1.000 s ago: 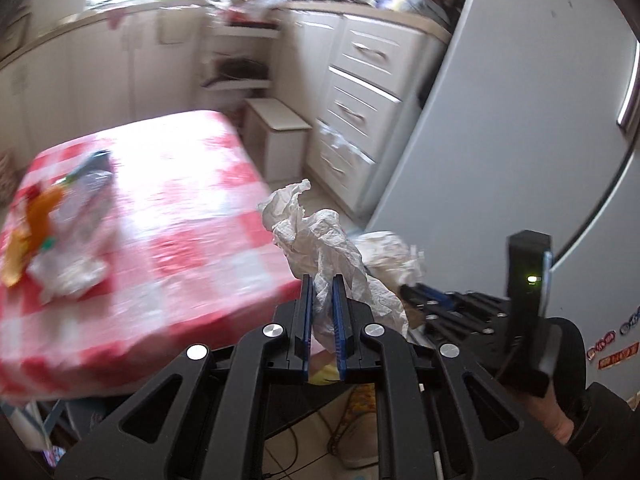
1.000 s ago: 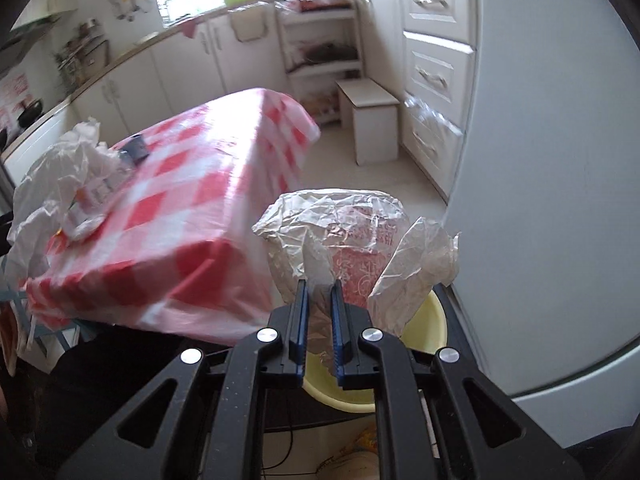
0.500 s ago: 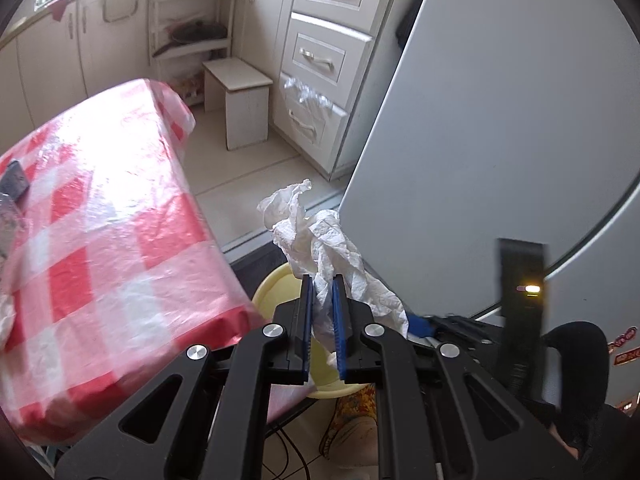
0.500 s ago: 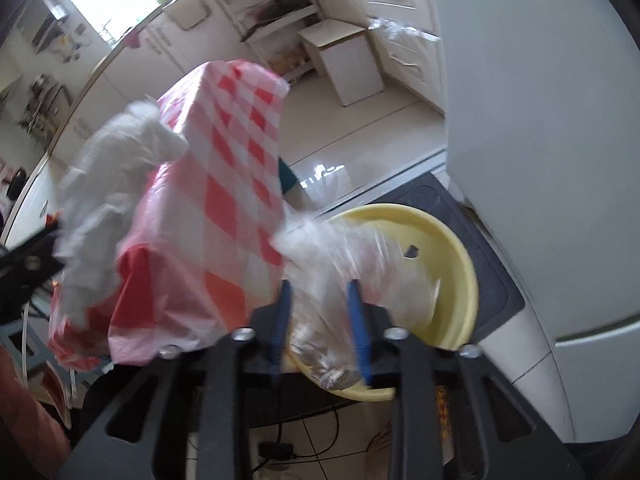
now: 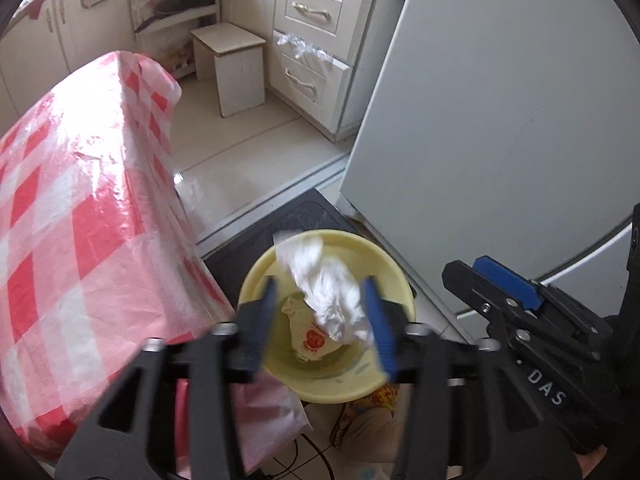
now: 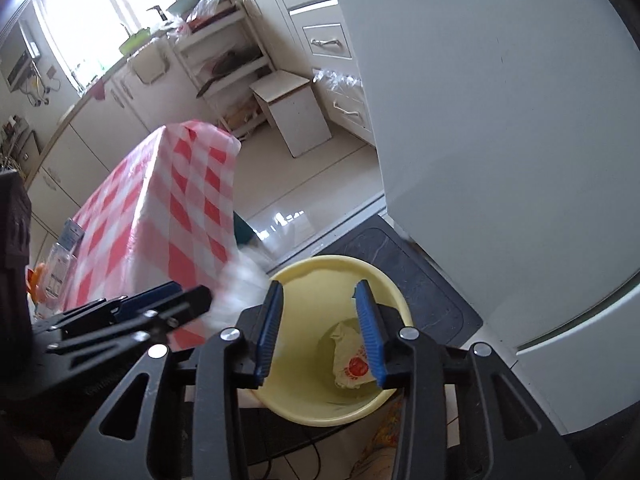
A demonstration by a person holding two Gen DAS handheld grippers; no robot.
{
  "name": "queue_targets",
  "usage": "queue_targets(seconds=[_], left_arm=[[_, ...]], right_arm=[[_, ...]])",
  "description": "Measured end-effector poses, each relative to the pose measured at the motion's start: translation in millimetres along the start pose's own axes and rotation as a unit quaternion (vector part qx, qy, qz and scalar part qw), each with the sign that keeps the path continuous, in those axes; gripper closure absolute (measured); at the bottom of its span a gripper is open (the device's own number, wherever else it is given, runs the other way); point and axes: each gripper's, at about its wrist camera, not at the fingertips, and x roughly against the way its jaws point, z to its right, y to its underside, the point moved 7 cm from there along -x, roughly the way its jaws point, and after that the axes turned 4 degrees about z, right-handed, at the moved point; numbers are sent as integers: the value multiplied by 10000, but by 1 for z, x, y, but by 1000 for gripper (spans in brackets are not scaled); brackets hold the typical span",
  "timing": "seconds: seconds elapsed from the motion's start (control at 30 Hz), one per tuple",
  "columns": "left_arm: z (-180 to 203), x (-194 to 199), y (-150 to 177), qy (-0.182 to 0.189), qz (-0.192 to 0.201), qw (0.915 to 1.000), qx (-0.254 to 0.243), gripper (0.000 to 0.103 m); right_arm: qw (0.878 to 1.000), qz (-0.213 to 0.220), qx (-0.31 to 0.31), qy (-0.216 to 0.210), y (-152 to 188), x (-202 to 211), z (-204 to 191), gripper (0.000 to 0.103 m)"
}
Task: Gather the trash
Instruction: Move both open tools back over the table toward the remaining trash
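Yellow round bin [image 5: 394, 276] sits on the floor between the checkered table and the fridge. Crumpled wrapper with red print [image 6: 352, 364] lies at its bottom. White crumpled tissue [image 5: 328, 288] is over the bin mouth, blurred.

wrapper [image 6: 352, 364] in bin [image 6: 384, 288], table [image 5: 80, 200] left, fridge [image 5: 500, 100] right
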Motion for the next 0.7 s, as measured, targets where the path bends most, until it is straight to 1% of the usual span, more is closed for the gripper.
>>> queue_targets(seconds=[0.13, 0.27, 0.4, 0.47, 0.53, 0.7], left_arm=[[-9, 16, -3, -48, 166, 9998, 107, 52], [-27, 45, 2, -161, 397, 9986, 321, 49], [-52, 81, 20, -368, 653, 9956, 564, 40], [-71, 103, 36, -544, 786, 9926, 754, 35], [-92, 122, 54, -746, 871, 9887, 966, 30], [-155, 158, 97, -1341, 964, 9741, 1544, 26]], right_arm=[[9999, 54, 24, -104, -4, 2, -7, 64], [9996, 171, 128, -186, -8, 6, -20, 64], [9982, 271, 470, -270, -7, 9, -43, 63], [9963, 322, 730, -324, -4, 12, -57, 62], [9933, 374, 1032, -373, 2, 13, -74, 58], [9835, 364, 1669, -591, 18, 14, -114, 55]])
